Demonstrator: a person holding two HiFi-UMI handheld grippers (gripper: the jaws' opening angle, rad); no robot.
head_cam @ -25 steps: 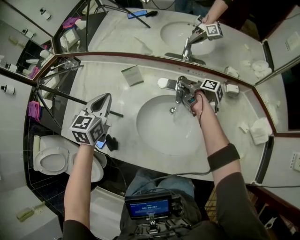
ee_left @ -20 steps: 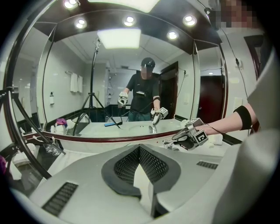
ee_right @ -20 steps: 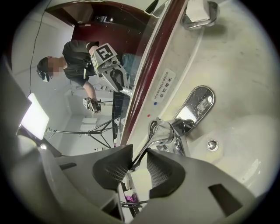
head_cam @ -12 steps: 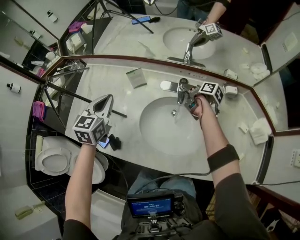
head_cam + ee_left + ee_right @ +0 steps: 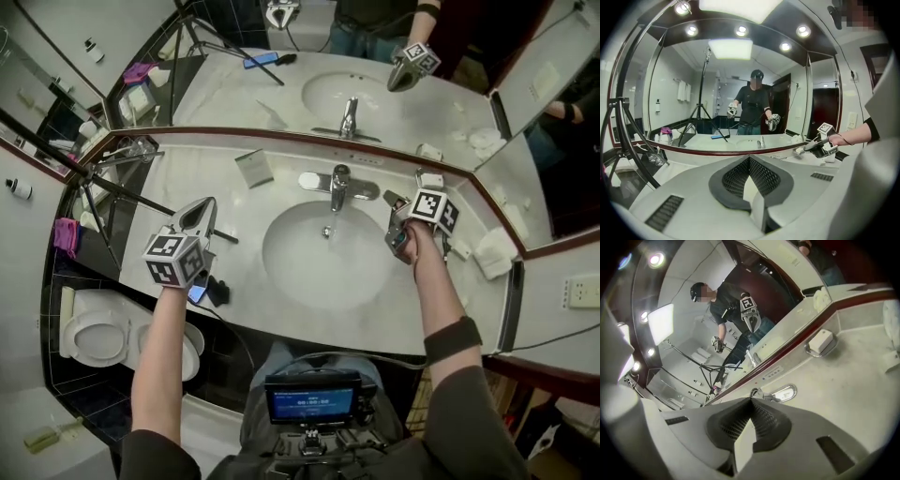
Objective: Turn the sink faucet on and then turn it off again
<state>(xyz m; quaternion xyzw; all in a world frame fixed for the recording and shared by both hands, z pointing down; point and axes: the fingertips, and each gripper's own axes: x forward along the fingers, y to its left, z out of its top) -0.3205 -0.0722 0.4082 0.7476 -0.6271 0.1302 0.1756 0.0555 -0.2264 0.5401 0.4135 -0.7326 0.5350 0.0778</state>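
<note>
The chrome faucet [image 5: 338, 187] stands at the back rim of the white sink [image 5: 281, 281]. No stream shows at its spout. My right gripper [image 5: 394, 201] hangs over the counter to the right of the faucet and clear of it. Its jaws are closing to shut, with nothing between them. In the right gripper view the faucet [image 5: 756, 393] shows just above the meeting jaw tips [image 5: 751, 401]. My left gripper [image 5: 203, 208] is held over the counter left of the sink, shut and empty. In the left gripper view, the right gripper [image 5: 818, 146] appears at the right.
A chrome soap dish [image 5: 314, 180] lies left of the faucet, a small card [image 5: 253, 167] farther left. A white soap holder [image 5: 429, 180] and folded cloth [image 5: 491, 251] sit at the right. Tripod legs [image 5: 141, 197] cross the counter's left end; a toilet [image 5: 94, 333] stands below.
My right gripper has come off the faucet handle, moved right and rolled, and its jaws have closed. The left gripper has barely shifted.
</note>
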